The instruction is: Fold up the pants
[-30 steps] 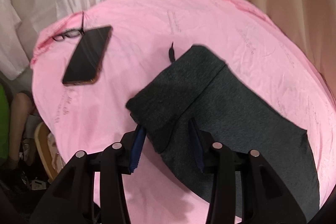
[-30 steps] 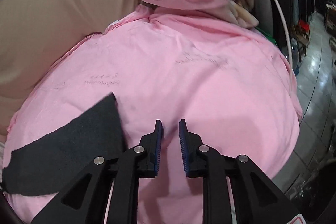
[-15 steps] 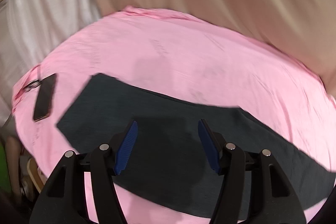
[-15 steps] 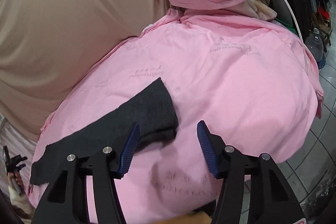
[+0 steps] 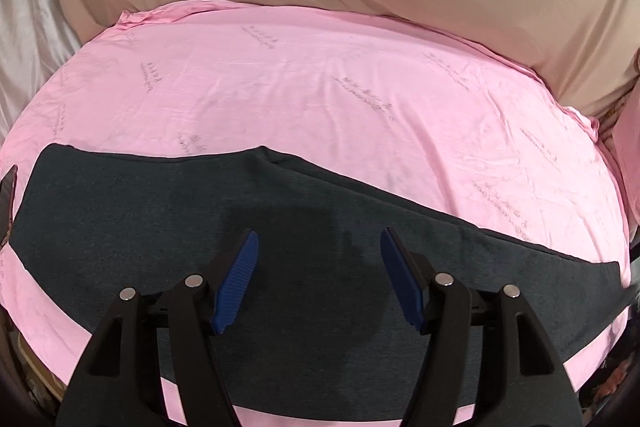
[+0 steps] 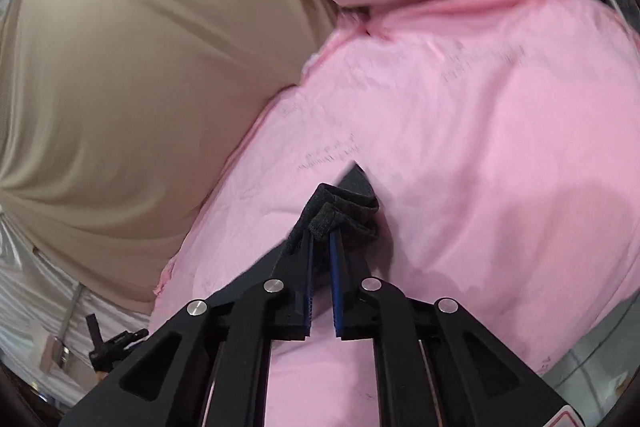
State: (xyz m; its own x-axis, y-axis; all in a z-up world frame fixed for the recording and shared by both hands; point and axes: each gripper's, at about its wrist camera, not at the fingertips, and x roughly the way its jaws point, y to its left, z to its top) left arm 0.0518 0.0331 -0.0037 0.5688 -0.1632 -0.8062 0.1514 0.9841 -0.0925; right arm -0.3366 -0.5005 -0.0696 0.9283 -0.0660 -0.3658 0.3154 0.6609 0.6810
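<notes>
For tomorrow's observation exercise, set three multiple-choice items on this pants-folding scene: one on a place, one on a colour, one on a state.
1. Where do the pants lie?
A. on a bare wooden floor
B. on the pink sheet
C. on a hanger

2. What colour are the pads on the left gripper?
A. blue
B. red
C. yellow

3. What state is the right gripper in?
A. wide open, holding nothing
B. out of view
C. shut on the pants

Key: 1 B, dark fabric spreads flat over the sheet. 2 A, both pads show blue. 3 C, its jaws pinch bunched dark cloth at one end.
</notes>
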